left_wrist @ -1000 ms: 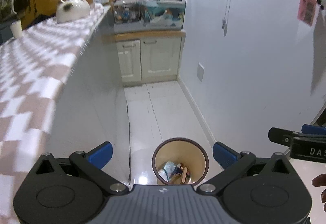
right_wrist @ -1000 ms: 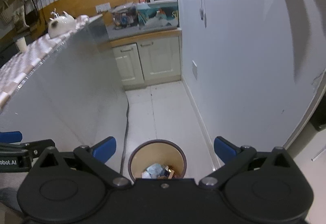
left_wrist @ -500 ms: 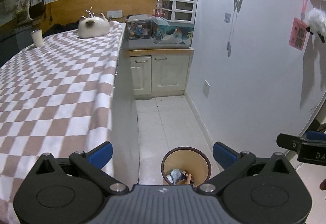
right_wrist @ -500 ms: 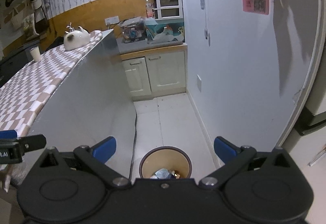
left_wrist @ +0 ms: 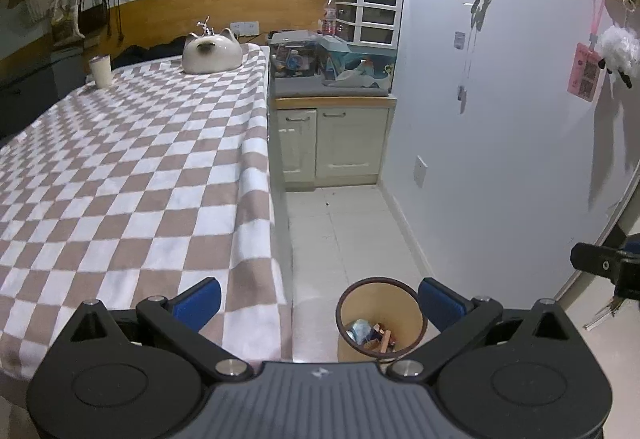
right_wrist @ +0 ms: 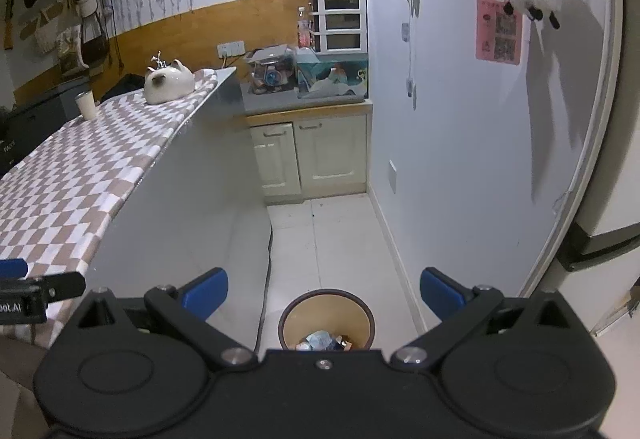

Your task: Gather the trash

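A round tan waste bin point(left_wrist: 380, 309) with a dark rim stands on the white tiled floor beside the table, with crumpled trash point(left_wrist: 370, 331) in its bottom. The same bin point(right_wrist: 327, 319) shows low in the right wrist view. My left gripper point(left_wrist: 318, 301) is open and empty, high above the table's edge and the bin. My right gripper point(right_wrist: 324, 291) is open and empty too, above the bin. Each gripper's tip shows at the side of the other's view.
A table with a brown-and-white checked cloth point(left_wrist: 132, 175) fills the left. A white cat-shaped pot point(left_wrist: 211, 55) and a pale cup point(left_wrist: 101, 70) stand at its far end. Cream cabinets point(left_wrist: 332, 143) with cluttered boxes close the aisle; a white wall point(left_wrist: 500, 143) runs along the right.
Both grippers have risen and tilted up, so the table top and more of the room show. The bin looks smaller and lower in both views. Both stayed open.
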### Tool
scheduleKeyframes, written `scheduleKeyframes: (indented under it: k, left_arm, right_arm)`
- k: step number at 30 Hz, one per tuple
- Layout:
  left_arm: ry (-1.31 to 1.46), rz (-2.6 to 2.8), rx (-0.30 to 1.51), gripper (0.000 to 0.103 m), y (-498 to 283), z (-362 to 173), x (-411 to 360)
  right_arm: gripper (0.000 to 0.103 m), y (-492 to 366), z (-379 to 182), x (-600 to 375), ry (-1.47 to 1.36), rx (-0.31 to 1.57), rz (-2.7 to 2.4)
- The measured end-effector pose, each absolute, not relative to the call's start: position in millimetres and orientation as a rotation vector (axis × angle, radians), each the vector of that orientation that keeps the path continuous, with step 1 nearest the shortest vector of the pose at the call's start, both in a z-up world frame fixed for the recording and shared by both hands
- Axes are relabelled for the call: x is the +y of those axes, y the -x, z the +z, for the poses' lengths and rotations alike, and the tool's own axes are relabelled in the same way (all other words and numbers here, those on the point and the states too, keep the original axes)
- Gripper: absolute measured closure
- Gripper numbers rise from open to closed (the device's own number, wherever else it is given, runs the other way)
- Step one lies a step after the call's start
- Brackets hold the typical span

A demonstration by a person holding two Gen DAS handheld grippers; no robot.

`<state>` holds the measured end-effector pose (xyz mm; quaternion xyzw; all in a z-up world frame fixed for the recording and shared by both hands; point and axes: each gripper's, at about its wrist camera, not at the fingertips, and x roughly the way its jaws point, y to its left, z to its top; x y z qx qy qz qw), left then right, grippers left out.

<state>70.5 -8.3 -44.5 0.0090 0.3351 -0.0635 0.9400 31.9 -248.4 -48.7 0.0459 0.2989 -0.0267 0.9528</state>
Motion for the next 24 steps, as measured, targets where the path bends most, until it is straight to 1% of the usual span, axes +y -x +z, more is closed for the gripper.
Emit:
scheduleKeyframes:
  k: [10, 24]
  left_arm:
    - [0.004, -0.134, 0.711, 0.000, -58.2, -51.4, 6.7]
    - [0.005, -0.130, 0.716, 0.000, -43.9, -47.8, 7.7]
  right_arm:
    - [0.000, -18.8, -53.8, -230.5, -0.064, 0.644, -0.050]
    - [0.000, 5.8, -52.0, -229.1, -0.051, 0.632, -0.069]
